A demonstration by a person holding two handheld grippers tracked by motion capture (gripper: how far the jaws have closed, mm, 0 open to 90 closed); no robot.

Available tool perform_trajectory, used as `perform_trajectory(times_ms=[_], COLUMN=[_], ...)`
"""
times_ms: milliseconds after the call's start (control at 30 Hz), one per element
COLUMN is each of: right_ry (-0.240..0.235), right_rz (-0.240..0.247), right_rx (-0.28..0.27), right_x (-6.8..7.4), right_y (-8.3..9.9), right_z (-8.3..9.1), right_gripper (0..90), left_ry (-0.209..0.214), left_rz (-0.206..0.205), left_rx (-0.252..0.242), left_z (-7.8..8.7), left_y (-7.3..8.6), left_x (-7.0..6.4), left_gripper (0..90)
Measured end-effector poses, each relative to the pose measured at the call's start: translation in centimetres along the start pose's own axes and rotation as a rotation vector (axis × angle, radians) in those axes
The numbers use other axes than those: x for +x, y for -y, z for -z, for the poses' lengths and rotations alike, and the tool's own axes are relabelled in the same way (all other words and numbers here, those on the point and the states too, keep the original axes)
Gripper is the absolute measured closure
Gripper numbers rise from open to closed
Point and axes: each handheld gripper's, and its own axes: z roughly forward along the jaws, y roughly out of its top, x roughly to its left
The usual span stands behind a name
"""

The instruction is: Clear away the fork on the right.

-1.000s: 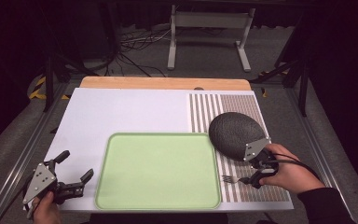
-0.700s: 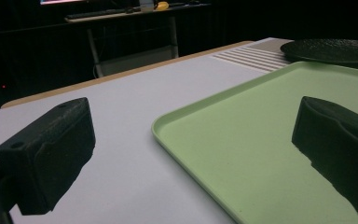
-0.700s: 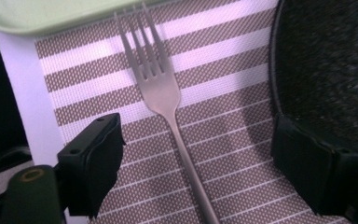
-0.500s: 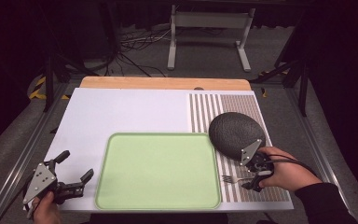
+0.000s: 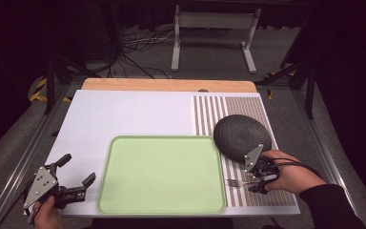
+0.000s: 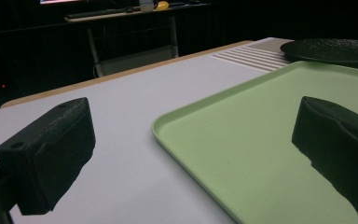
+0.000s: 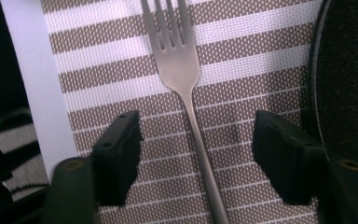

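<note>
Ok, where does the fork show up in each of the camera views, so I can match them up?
High view: the fork lies on the striped mat, lower right, tines toward the green tray.
Right gripper view: the fork runs up the middle between the open jaws, tines at the top.
Left gripper view: not in it.
Shared landmark: the dark plate beside the fork, at the right edge.

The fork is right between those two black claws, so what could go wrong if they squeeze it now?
The fork lies flat on the striped mat, so the open right gripper may slide over its thin handle or pinch the mat too. The dark plate sits close beside one jaw, so that jaw might bump it. If the handle is caught far from the prongs, the fork could tip and drop when lifted.
</note>
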Motion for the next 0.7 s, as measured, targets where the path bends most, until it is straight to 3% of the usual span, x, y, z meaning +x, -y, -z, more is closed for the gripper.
perform_trajectory(times_ms=[100,200,300,533,700], right_ry=[-0.009,-0.014,-0.014,-0.016,-0.034], right_rz=[0.053,0.07,0.096,0.141,0.15], right_rx=[0.043,0.067,0.106,0.126,0.13], right_x=[-0.03,-0.1,-0.23,-0.46,-0.48], right_y=[-0.11,-0.16,-0.27,-0.36,-0.44], right_z=[0.02,-0.08,-0.33,-0.59,-0.67], right_gripper=[47.5,52.3,63.6,80.5,84.1], left_ry=[0.001,0.0,0.0,0.0,0.0], left_rz=[-0.001,-0.001,0.0,0.002,0.002], left_rx=[0.0,0.0,0.0,-0.002,-0.002], left_z=[-0.03,-0.02,0.0,-0.03,-0.04], left_y=[0.0,0.0,0.01,0.03,0.03], left_x=[-0.01,-0.02,0.0,0.01,0.0], left_gripper=[0.0,0.0,0.0,0.0,0.0])
